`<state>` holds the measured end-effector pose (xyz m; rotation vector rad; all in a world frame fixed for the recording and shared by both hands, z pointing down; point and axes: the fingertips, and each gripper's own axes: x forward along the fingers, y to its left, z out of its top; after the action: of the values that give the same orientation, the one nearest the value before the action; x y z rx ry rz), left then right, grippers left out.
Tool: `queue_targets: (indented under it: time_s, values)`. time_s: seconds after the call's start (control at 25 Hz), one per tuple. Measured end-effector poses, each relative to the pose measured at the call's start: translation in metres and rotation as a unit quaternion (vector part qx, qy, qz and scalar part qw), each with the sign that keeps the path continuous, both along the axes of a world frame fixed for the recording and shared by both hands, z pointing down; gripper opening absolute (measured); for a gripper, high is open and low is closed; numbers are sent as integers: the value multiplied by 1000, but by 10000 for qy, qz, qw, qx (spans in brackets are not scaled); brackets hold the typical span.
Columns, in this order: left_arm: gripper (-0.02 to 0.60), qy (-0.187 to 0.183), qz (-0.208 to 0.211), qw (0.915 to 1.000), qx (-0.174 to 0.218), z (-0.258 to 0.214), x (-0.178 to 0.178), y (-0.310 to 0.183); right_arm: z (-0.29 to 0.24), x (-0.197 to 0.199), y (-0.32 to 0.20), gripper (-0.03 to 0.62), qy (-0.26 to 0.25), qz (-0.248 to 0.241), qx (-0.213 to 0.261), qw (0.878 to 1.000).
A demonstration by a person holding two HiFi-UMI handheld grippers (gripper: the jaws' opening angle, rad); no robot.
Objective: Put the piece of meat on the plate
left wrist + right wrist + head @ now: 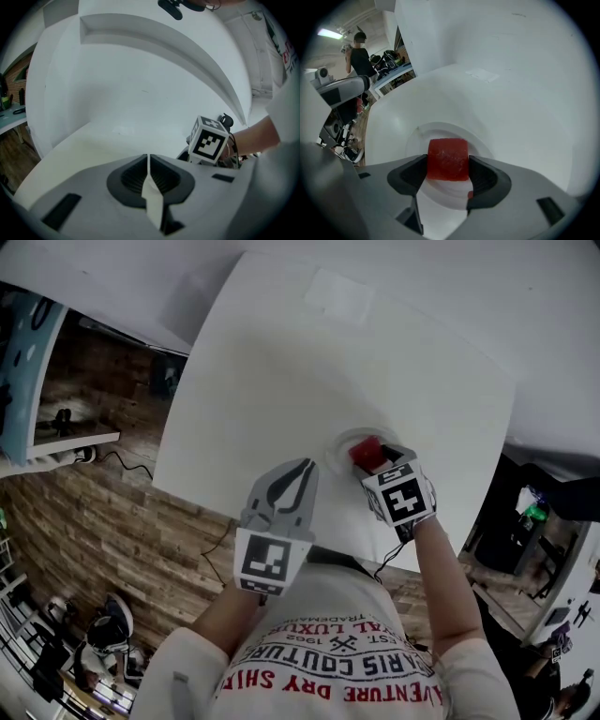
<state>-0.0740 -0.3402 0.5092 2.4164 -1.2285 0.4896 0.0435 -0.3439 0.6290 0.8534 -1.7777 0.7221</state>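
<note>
A red, blocky piece of meat (448, 158) sits between the pads of my right gripper (448, 172), which is shut on it and points steeply down. The meat hangs just over a small white round plate (440, 127) on the white table. From the head view, the meat (364, 454) shows over the plate (339, 442), just ahead of my right gripper (373, 465). My left gripper (302, 467) hovers to the plate's left near the table's front edge, shut and holding nothing. Its pads (148, 161) meet in a thin line, and the right gripper's marker cube (208, 140) shows to its right.
The white table (309, 371) carries a faint flat rectangular patch (339, 294) at its far end. Wooden floor (103, 512) lies beyond the table's left edge. A person (360, 51) stands far off among equipment in the right gripper view.
</note>
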Motion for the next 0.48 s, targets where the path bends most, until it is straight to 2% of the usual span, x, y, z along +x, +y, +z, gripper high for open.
queue_targets:
  time_s: [0.08,0.24,0.48]
  values:
    - [18,3,3,10000,-11,0,0,0,4,-1,1,290,-49,-22,24,10000]
    - [18,-4,28,10000,2,-2,0,-1,3,-5,3,300,-96,-311,382,9987]
    - [18,-15,110,9998,151,-15,5,-2,-18,2,-1,315,-473,118,715,9962]
